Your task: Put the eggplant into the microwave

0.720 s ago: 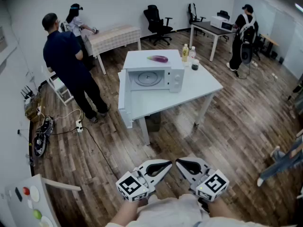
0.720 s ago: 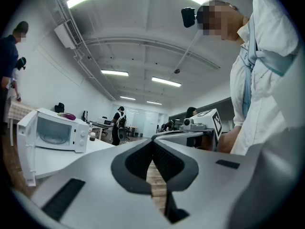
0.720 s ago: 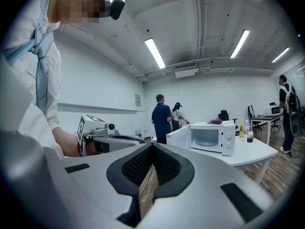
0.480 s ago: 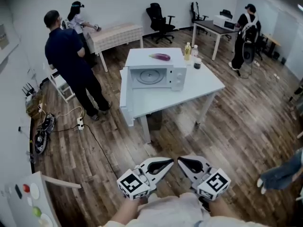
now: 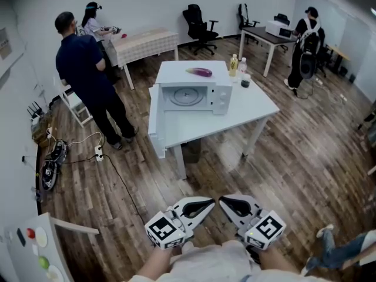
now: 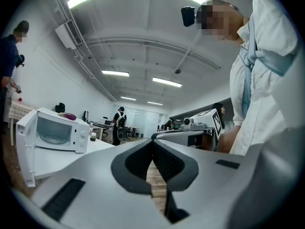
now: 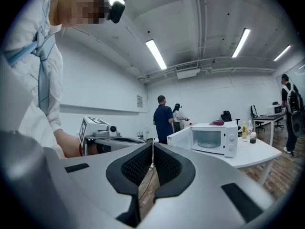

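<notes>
The left claw [image 5: 205,205] and the right claw [image 5: 227,203] were held level and close in front of the person's body, side by side above the wooden floor [image 5: 282,157], their tips angled toward each other and almost meeting. In the left gripper view the left claw's pads met at the tips with nothing between them; the right gripper view showed the right claw's pads together and empty in the same way. Each claw appeared beside the other in the opposite gripper view.

Well ahead of both claws stood a white desk [image 5: 252,107] carrying a white microwave [image 5: 218,96], its door [image 5: 153,117] swung open toward the left claw's side. Bare floor lay between the claws and the desk. Just beyond the microwave, on the right claw's side, stood a yellow bottle [image 5: 233,64], a clear bottle [image 5: 241,66] and a small dark jar [image 5: 245,81]. Far ahead and left of the left claw stood a person in dark blue [image 5: 82,69]; a power strip [image 5: 98,155] and cables lay on the floor near that person's feet.

The eggplant [image 5: 198,71], glossy purple and elongated, lay on its side on top of the microwave, well apart from both claws.
</notes>
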The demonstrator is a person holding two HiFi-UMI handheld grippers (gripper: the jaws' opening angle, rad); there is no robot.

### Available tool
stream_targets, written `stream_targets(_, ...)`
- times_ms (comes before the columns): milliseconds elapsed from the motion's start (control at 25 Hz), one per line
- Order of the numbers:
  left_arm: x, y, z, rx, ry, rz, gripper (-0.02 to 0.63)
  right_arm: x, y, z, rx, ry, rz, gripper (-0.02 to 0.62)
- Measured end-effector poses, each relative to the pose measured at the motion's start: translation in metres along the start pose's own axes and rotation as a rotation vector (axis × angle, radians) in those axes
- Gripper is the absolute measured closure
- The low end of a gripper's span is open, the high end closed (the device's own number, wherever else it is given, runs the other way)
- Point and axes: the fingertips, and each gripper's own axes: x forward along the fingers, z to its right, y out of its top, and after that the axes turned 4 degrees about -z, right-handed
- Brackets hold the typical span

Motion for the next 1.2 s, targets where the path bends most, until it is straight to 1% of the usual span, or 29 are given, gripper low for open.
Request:
stream_targets(200, -0.004, -0.004, -0.003, -0.002, 0.004, -0.01, 0.604, 0.005, -0.002, 0.0, -0.011, 0.008, 0.007, 0.561)
stream_targets(440, -0.012, -0.002, -0.009, -0.003, 0.01, -0.001, 0.604, 0.013, -0.002, -0.004, 0.016, 0.011, 0.001, 0.561)
stream_targets(600, -0.024, -0.003, -0.018, -0.004, 0.009, 0.004, 0.604, 0.024, -0.003, -0.008, 0.016, 0.003, 0.002, 0.56)
stream_targets(800, -0.042, -0.001, -0.032, 0.004, -0.006, 0.008, 0.604, 0.041, -0.001, -0.014, 0.028, -0.028, 0.014, 0.561)
stream_targets(1000, -0.058, 0.0, -0.043, 0.01, -0.021, 0.009, 0.604, 0.058, -0.002, -0.023, 0.016, -0.053, 0.026, 0.56)
stream_targets(1200, -0.058, 0.0, -0.049, 0.008, -0.049, 0.012, 0.604, 0.062, -0.003, -0.022, 0.013, -0.08, 0.022, 0.56)
